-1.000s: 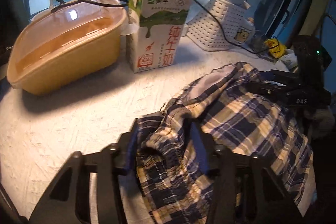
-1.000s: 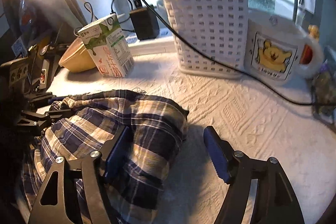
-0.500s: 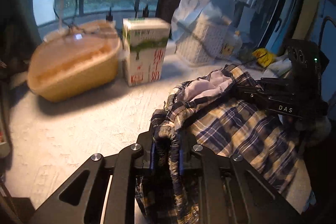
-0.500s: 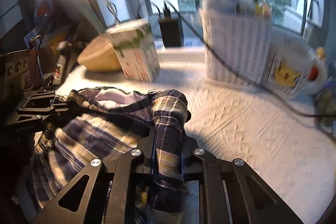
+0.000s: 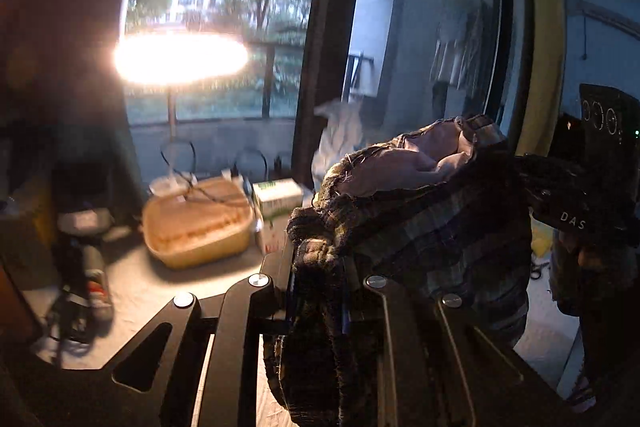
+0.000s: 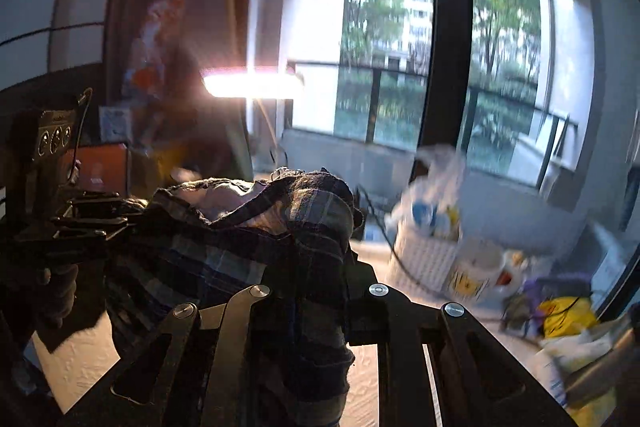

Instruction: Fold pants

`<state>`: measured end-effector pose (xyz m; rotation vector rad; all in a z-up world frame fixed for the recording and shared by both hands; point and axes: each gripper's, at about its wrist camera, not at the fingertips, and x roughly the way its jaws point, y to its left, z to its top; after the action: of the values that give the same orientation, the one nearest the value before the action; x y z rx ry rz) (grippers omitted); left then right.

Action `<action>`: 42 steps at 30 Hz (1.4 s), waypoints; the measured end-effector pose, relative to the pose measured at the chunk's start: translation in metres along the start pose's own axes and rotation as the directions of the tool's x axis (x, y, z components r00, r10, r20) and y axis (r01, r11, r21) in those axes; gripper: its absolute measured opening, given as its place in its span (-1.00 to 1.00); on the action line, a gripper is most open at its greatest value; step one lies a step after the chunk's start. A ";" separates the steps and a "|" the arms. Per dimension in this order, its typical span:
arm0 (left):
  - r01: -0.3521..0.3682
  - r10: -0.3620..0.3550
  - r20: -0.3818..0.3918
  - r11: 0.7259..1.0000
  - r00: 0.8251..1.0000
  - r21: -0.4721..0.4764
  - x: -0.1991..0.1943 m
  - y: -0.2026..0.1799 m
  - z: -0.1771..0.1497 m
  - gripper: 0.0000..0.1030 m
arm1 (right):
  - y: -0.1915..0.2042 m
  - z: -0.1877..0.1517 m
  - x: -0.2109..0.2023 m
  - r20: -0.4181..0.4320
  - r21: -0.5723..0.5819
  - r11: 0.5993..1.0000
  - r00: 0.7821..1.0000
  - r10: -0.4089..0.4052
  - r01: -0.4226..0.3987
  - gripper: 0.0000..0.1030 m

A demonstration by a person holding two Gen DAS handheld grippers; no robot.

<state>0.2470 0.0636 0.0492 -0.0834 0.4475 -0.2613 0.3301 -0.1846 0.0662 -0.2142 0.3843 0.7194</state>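
The plaid pants (image 5: 432, 227) hang in the air above the white table (image 5: 152, 291), stretched between both grippers with the pale lining of the waistband showing on top. My left gripper (image 5: 320, 267) is shut on one bunched end of the waistband. My right gripper (image 6: 316, 267) is shut on the other end of the pants (image 6: 224, 251). Each gripper shows in the other's view: the right one (image 5: 560, 203) at the far right, the left one (image 6: 92, 223) at the far left. The cloth hides the fingertips.
Below on the table stand a tan lidded tub (image 5: 196, 227), a milk carton (image 5: 276, 203), a white basket (image 6: 424, 251) and a bear mug (image 6: 476, 271). A bright lamp (image 5: 180, 59) glares before the window. Clutter lies at the right edge (image 6: 564, 319).
Both grippers closed on the waistband ends, then rose and tilted upward, lifting the pants off the table. The window and lamp have come into view.
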 end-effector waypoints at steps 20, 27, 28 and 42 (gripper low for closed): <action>-0.289 0.279 0.167 0.957 0.945 0.035 -0.172 0.042 -0.001 -0.73 | 0.147 0.049 -0.061 0.180 0.029 0.979 0.965 0.193 -0.201 -0.70; -0.359 0.359 0.010 0.933 0.933 0.008 -0.139 0.090 -0.034 -0.73 | 0.185 0.026 -0.009 0.074 0.125 0.959 0.966 0.247 -0.255 -0.70; -0.359 0.358 -0.047 0.933 0.932 -0.008 -0.119 0.107 -0.044 -0.73 | 0.185 0.019 0.013 0.036 0.141 0.957 0.967 0.251 -0.254 -0.70; -0.486 0.413 -0.349 0.861 0.841 -0.152 -0.014 0.212 -0.115 0.42 | 0.159 -0.047 0.176 -0.289 0.240 0.960 0.934 0.212 -0.144 0.13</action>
<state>0.2333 0.2688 -0.0776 -0.1669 0.7919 0.2572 0.3312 0.0225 -0.0588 -0.0870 0.7890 0.8189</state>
